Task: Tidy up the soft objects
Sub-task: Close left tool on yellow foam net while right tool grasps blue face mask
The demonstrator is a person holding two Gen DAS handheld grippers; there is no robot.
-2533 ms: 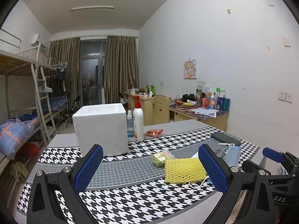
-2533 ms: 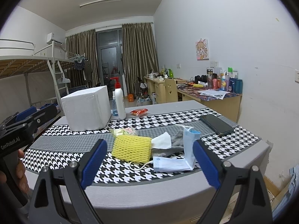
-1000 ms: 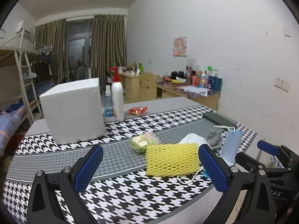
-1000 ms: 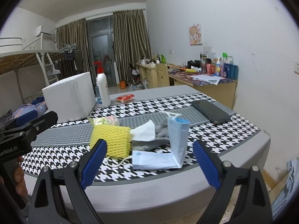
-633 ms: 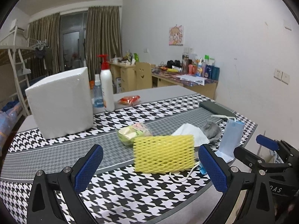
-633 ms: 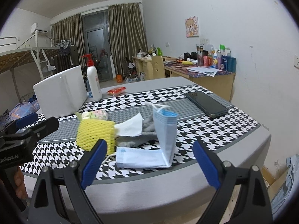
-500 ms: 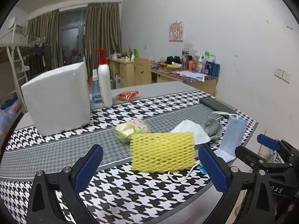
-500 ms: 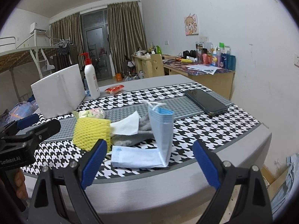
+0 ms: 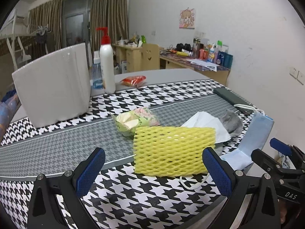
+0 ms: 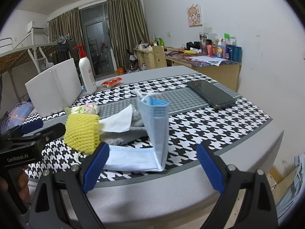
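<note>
Lying just beyond the spread left gripper (image 9: 152,168): yellow foam net (image 9: 171,150).

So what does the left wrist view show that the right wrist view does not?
Only the left wrist view shows the small blue bottle beside the pump bottle. Only the right wrist view shows the phone screen from above and the air conditioner. Both show the yellow foam net, the blue mask and the white foam box.
</note>
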